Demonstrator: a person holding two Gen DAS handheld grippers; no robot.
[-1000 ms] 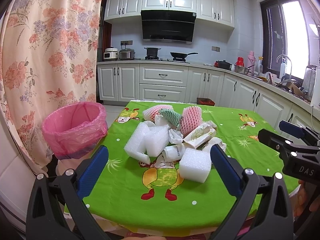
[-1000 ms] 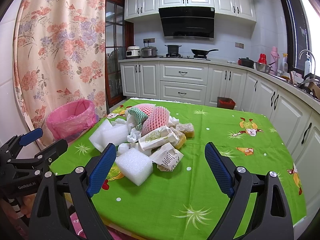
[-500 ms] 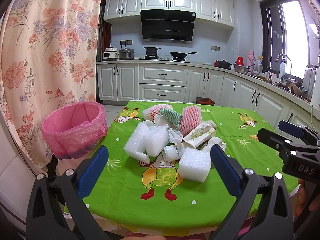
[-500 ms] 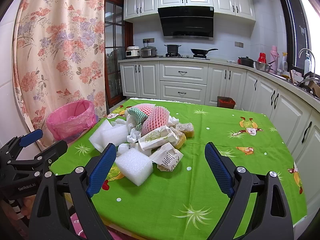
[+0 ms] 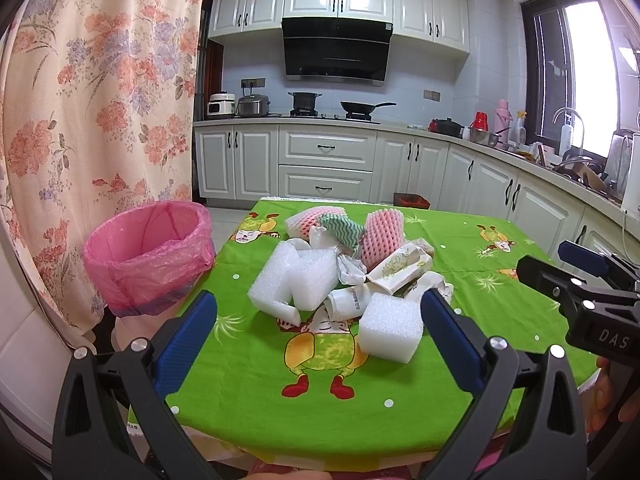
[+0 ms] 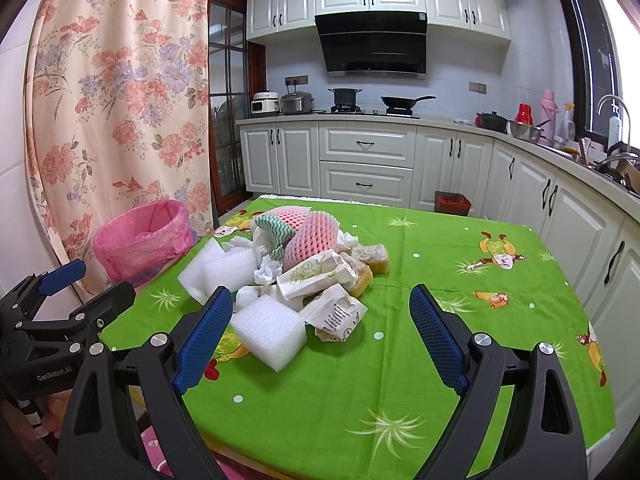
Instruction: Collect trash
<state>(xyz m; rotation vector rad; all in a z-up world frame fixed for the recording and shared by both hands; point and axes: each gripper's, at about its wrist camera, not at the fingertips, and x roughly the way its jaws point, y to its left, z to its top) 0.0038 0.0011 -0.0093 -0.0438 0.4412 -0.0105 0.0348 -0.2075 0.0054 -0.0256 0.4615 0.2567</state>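
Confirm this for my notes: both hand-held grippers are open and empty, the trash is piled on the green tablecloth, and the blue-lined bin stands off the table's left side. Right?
Not quite: the bin has a pink liner, not blue, as the left wrist view shows. The rest holds: the left hand-held gripper and right hand-held gripper are open and empty, and the trash pile sits on the green tablecloth.

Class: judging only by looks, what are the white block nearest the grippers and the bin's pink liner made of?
White block: probably polyethylene packing foam, matte, with a fine bubbly, pitted surface. Pink liner: thin plastic film, slightly glossy and translucent, wrinkled and folded over the bin's rim.
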